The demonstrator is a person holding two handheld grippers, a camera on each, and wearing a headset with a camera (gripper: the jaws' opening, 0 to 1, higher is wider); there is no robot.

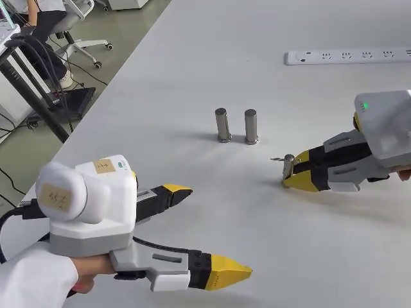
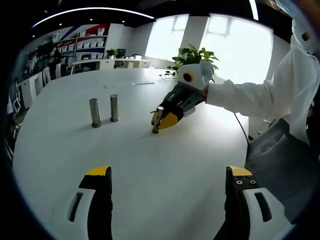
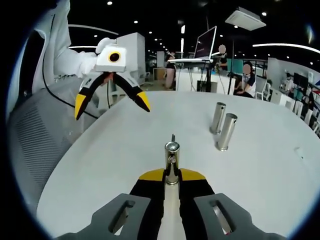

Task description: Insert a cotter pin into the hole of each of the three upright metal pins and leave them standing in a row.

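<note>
Two pins (image 1: 223, 125) stand side by side; power strip (image 1: 347, 56) beyond.
Right gripper (image 1: 293, 173) clamps a third pin (image 1: 288, 163); left gripper (image 1: 218, 231) gapes wide, empty.

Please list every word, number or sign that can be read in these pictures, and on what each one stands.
None can be read with certainty.
On the left gripper, the upper tan sticker: handwritten marks, too small to read.
The lower tan sticker on its rounded end: handwritten marks, blurred.
The power strip: no legible marking.
</note>
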